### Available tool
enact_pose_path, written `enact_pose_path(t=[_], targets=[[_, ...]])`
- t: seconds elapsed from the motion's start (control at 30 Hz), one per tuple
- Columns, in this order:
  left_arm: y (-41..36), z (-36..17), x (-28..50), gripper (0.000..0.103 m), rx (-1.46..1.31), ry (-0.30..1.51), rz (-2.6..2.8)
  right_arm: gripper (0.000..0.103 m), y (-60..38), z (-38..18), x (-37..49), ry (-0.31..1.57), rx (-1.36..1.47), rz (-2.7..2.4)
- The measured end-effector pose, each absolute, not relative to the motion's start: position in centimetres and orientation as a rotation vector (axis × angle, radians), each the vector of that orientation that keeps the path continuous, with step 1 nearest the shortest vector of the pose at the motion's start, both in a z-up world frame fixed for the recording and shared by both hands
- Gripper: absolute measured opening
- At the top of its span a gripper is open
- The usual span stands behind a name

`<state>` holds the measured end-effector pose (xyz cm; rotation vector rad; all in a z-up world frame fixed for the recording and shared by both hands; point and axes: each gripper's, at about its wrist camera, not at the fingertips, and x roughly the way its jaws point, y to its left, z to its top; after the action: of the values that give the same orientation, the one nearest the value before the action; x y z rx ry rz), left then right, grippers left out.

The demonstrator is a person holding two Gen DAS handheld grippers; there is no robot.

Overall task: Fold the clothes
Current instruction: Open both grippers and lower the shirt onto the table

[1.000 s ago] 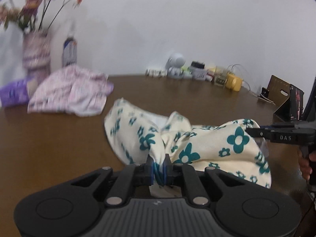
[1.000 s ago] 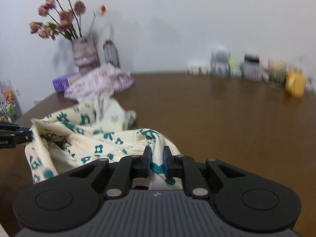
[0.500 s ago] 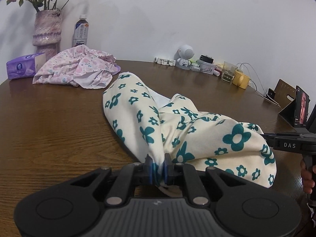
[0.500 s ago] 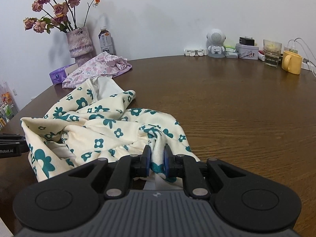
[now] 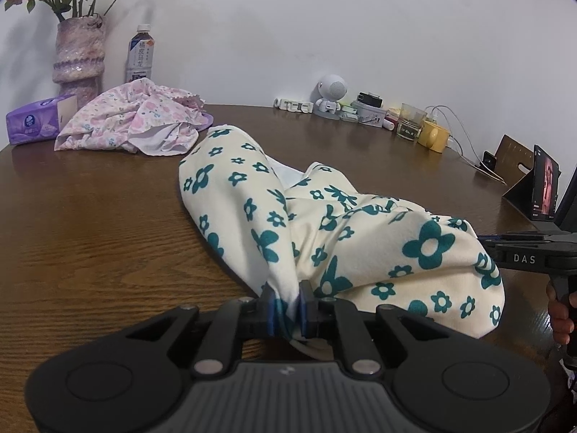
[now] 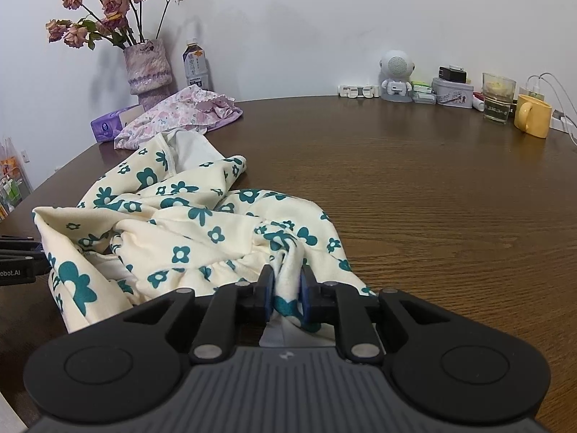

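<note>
Closest to the camera, the left gripper [image 5: 287,308] was clamped on a bunched edge of the cream garment with teal flowers [image 5: 360,238], and the right gripper [image 6: 286,301] was pinching another gathered bit of the same cloth. Compared with a second earlier, the garment had come down: it used to hang a bit lifted and blurred between the two claws, and now it was slumped on the near part of the wooden table [image 6: 432,198], with both grips kept on. The left jaws had also eased apart a touch in the last half second, fabric still between the pads. To me that reads like the end of laying it down, so spreading it flat probably comes before any real fold. Farther back on the left sat a crumpled pink floral garment [image 5: 140,126], not folded yet, then the vase of dried roses [image 6: 148,68] against the far wall.
</note>
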<state>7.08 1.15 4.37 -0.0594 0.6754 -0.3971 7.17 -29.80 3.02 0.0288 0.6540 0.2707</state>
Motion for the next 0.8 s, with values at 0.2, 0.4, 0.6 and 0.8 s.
enact_pose_path(t=[0.2, 0.4, 0.6, 0.8], targets=[[2.5, 6.9, 7.4, 0.049, -0.059, 0.649, -0.382, 0.039, -30.4, 5.5, 6.9, 0.631, 0.052, 0.286], [3.3, 11.0, 9.3, 0.069, 0.002, 0.584, -0.362, 0.048, -30.4, 9.3, 8.6, 0.599, 0.048, 0.356], [1.8, 12.4, 13.8, 0.069, 0.092, 0.591, -0.386, 0.048, -26.4, 10.9, 13.5, 0.654, -0.034, 0.441], [-0.2, 10.0, 19.9, 0.069, 0.135, 0.700, -0.375, 0.048, -21.4, 9.0, 20.6, 0.806, -0.047, 0.502]])
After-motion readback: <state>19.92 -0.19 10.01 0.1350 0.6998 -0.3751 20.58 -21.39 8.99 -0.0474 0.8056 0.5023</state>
